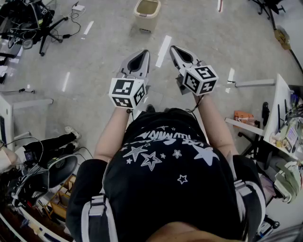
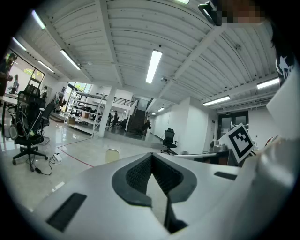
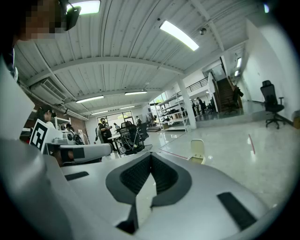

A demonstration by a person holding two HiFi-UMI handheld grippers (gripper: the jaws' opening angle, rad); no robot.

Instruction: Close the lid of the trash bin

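Observation:
A beige trash bin [image 1: 147,9] stands on the floor far ahead of me, its mouth showing from above. It is small in the left gripper view, trash bin [image 2: 112,155], and in the right gripper view, trash bin [image 3: 197,152], where its lid stands upright. My left gripper [image 1: 144,53] and right gripper [image 1: 173,48] are held side by side at chest height, pointing toward the bin and well short of it. Both are shut with nothing between the jaws: left gripper [image 2: 151,155], right gripper [image 3: 151,154].
An office chair with cables [image 1: 39,21] stands at the far left. A cluttered desk [image 1: 282,124] lines the right side. A seated person's legs [image 1: 49,142] and a chair are at my left. White tape strips [image 1: 164,50] mark the floor between me and the bin.

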